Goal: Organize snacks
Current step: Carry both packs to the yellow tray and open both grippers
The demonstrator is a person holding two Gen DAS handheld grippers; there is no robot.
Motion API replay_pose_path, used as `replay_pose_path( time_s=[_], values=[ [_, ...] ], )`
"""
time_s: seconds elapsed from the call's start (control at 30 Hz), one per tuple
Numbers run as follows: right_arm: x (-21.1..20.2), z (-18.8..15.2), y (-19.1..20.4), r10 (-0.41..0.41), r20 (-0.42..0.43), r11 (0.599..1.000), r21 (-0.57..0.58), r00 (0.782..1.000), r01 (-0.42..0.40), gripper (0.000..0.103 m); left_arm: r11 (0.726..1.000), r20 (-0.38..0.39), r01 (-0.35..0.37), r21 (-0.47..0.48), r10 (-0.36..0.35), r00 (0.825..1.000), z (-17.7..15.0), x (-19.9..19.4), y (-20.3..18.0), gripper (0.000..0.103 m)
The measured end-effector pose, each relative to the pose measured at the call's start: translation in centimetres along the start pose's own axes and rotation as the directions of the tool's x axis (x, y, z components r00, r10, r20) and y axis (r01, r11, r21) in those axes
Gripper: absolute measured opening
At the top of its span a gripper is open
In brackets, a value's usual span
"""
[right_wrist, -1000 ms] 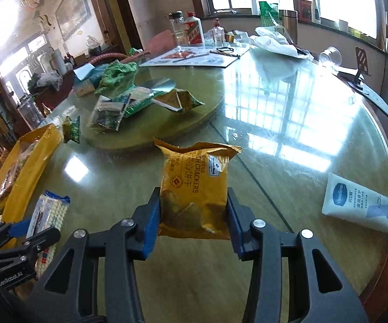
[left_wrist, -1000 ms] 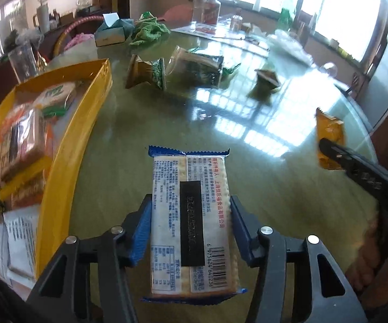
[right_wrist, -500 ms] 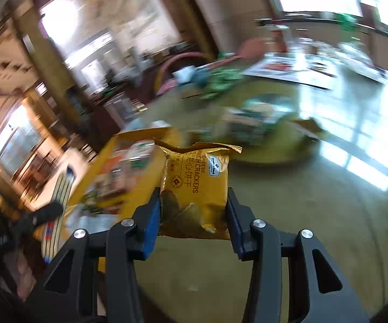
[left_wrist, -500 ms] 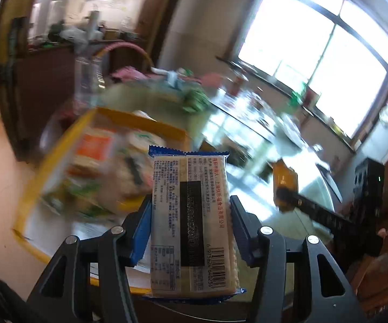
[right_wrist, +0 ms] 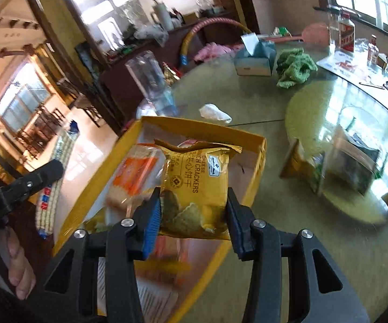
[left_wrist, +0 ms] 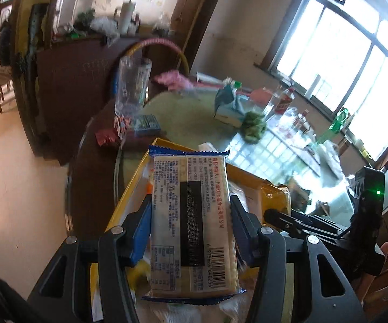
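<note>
My left gripper [left_wrist: 191,231] is shut on a cracker pack with blue ends [left_wrist: 191,215] and holds it above the yellow box [left_wrist: 129,188]. My right gripper [right_wrist: 194,212] is shut on a yellow cheese-cracker bag [right_wrist: 196,180] and holds it above the same yellow box [right_wrist: 256,167], which has several snack packs inside, among them an orange pack [right_wrist: 134,175]. The left gripper with its cracker pack [right_wrist: 56,172] shows at the left of the right wrist view. The right gripper's body [left_wrist: 328,228] shows at the right of the left wrist view.
The glass-topped round table [right_wrist: 288,228] carries a turntable with snack bags [right_wrist: 355,169], a tissue box [right_wrist: 256,59], a green cloth [right_wrist: 296,67], bottles [right_wrist: 344,32], a crumpled tissue [right_wrist: 215,113] and a tall clear glass [right_wrist: 151,78]. The table edge and floor [left_wrist: 19,188] lie left.
Both grippers have swung left from over the open table to above the yellow box, each still holding its snack. The views have turned toward the room's left side.
</note>
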State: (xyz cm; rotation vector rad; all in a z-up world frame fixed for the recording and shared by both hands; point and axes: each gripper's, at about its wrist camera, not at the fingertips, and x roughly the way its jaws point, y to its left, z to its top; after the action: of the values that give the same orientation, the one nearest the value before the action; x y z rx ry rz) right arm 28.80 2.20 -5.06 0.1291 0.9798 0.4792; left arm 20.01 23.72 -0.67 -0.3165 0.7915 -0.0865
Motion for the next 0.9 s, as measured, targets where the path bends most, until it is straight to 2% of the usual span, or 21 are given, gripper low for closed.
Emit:
replay_pose_path(
  time_s=[0.13, 0.33, 0.4, 0.5, 0.57, 0.63, 0.7, 0.77, 0.8, 0.83, 0.9],
  values=[
    [3.2, 1.2, -0.7, -0.031, -0.055, 0.998, 0.045, 0.998, 0.033, 0.046, 0.999, -0.089, -0.033, 0.031, 0.035, 0.995, 1.4, 4.1, 0.4, 0.054],
    [4.9, 1.9, -0.4, -0.056, -0.057, 0.997, 0.052, 0.997, 0.059, 0.046, 0.994, -0.166, -0.058, 0.089, 0.072, 0.983, 1.9, 7.1, 0.3, 0.054],
    [5.4, 1.9, -0.2, -0.063, -0.061, 0.997, 0.047, 0.996, 0.066, 0.047, 0.992, -0.189, -0.096, 0.079, 0.109, 0.976, 2.0, 7.9, 0.7, 0.055],
    [5.7, 2.0, -0.4, -0.062, -0.060, 0.996, 0.062, 0.996, 0.066, 0.052, 0.989, -0.242, -0.117, 0.087, 0.135, 0.961, 2.2, 9.2, 1.2, 0.055],
    [5.8, 2.2, -0.6, -0.054, -0.061, 0.996, 0.074, 0.997, 0.058, 0.061, 0.987, -0.272, -0.130, 0.099, 0.152, 0.950, 2.1, 10.0, 1.4, 0.057],
    [5.8, 2.4, -0.7, -0.041, -0.063, 0.996, 0.072, 0.997, 0.045, 0.063, 0.987, -0.287, -0.129, 0.092, 0.151, 0.946, 1.9, 10.1, 1.6, 0.064],
    [5.3, 2.4, -0.7, -0.037, -0.050, 0.997, 0.068, 0.998, 0.040, 0.067, 0.992, -0.264, -0.107, 0.072, 0.123, 0.957, 1.9, 9.3, 1.7, 0.064],
    [4.0, 2.2, -0.6, -0.043, -0.010, 0.998, 0.052, 0.999, 0.044, 0.080, 0.993, -0.213, -0.106, 0.049, 0.114, 0.970, 1.9, 7.7, 1.8, 0.071],
    [2.8, 2.0, -0.5, -0.057, 0.020, 0.997, 0.043, 0.998, 0.056, 0.082, 0.992, -0.174, -0.117, 0.039, 0.122, 0.977, 1.8, 6.5, 1.7, 0.078],
    [1.9, 1.8, -0.6, -0.062, 0.041, 0.997, 0.039, 0.997, 0.060, 0.082, 0.991, -0.127, -0.129, 0.031, 0.132, 0.983, 1.6, 5.2, 1.5, 0.080],
    [-0.1, 1.3, -1.0, -0.039, 0.074, 0.999, 0.033, 0.996, 0.037, 0.082, 0.986, -0.080, -0.165, 0.021, 0.166, 0.983, 1.2, 3.2, 0.9, 0.080]
  ],
)
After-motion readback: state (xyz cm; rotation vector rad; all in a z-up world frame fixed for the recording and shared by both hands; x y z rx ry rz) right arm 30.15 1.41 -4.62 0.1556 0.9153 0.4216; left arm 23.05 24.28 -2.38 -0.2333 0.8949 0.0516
